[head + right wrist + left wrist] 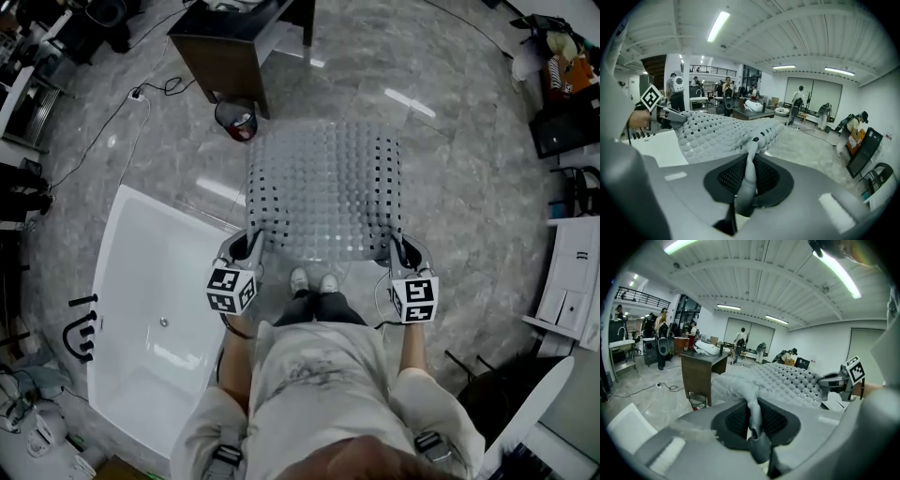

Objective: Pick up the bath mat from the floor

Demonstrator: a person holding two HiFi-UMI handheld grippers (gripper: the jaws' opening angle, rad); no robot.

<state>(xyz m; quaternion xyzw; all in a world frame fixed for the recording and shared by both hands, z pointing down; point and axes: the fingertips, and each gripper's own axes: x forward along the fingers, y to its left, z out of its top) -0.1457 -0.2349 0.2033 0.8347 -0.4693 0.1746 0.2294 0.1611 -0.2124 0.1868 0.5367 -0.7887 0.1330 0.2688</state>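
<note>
My left gripper (247, 247) has its jaws pressed nearly together, pinching the near left corner of the bath mat (324, 190). In the left gripper view a thin fold of the grey rubber runs straight down between the pads. The right gripper (404, 251) does the same at the near right corner, its jaws clamped on a narrow pleat of the mat. Nothing else is in either grip.

The mat is a grey, bubbly sheet dotted with small dark square holes, and it hangs stretched between the two grippers in front of me. Its near edge is up at gripper height, and both gripper views show it spreading away well above the floor (469, 187).

My shoes (314, 281) show just under the mat's near edge. A white bathtub (131, 309) lies to my left, close to the left gripper but apart from it. Beyond the mat's far edge stand a small bin with a red lining (237, 119) and a dark wooden desk (234, 47) — a black cable (103, 131) trails over the tiles to their left. White cabinets (565, 291) sit at the right.

The floor is grey marbled tile, glossy with reflections. It is a large hall with a ribbed white ceiling and strip lights, and people (740, 337) stand at the far end.
</note>
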